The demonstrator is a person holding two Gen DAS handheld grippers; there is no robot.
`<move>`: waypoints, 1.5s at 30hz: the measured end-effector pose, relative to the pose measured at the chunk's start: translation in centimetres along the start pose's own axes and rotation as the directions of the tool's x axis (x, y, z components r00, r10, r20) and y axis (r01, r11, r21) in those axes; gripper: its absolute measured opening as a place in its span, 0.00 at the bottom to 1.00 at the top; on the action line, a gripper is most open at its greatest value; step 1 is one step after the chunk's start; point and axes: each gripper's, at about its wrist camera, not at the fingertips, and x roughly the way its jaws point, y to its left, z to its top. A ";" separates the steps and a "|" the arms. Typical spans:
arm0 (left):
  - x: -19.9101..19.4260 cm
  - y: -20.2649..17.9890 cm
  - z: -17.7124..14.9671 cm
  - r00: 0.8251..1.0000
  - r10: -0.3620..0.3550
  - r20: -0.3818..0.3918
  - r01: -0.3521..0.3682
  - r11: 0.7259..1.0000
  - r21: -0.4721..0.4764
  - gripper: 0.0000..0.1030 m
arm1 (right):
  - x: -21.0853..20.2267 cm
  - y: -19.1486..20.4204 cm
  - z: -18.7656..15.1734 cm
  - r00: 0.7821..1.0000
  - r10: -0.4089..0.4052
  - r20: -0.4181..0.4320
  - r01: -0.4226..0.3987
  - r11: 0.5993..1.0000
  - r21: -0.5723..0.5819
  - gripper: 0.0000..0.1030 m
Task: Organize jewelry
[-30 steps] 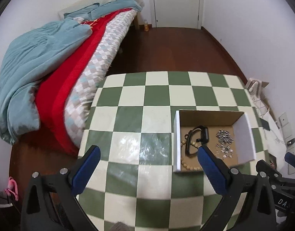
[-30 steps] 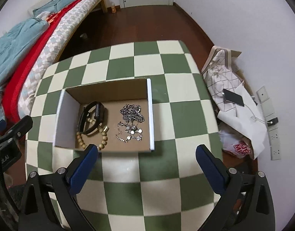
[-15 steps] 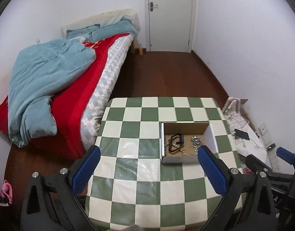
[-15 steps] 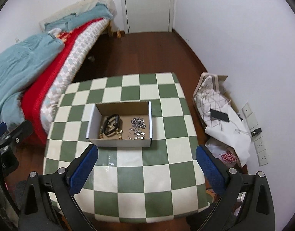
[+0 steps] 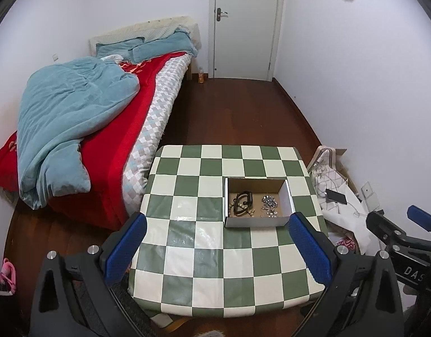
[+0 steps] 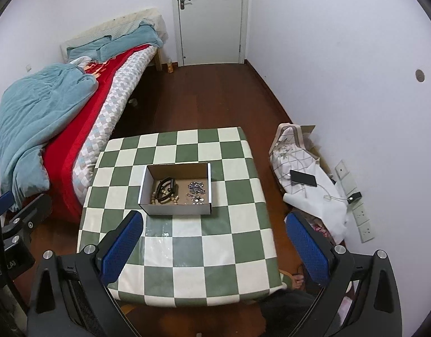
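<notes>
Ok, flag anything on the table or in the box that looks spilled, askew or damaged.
Nothing stands out. The cardboard box sits upright on the checkered table, and the black band, bead bracelet and silver chain all lie inside it. Both grippers, left and right, hang open and empty.

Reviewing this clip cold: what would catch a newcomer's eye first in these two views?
Probably the green-and-white checkered table in the middle of the room, with an open cardboard box on it holding a black band with beads at its left and a silvery chain pile at its right. Next, the bed at the left with its red cover and rumpled teal blanket. Both blue-padded grippers, left and right, hang open and empty above the table's near edge.
</notes>
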 end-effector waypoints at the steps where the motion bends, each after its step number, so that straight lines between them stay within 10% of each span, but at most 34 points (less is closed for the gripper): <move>1: -0.2 0.0 0.1 1.000 0.001 0.001 -0.001 1.000 -0.003 1.00 | -0.4 0.0 0.3 1.000 -0.005 0.000 0.005 1.000 -0.003 1.00; 45: 0.0 0.0 0.3 0.997 0.066 -0.037 -0.066 0.998 -0.002 1.00 | -0.4 1.3 1.7 1.000 0.008 -0.014 -0.009 0.999 -0.048 1.00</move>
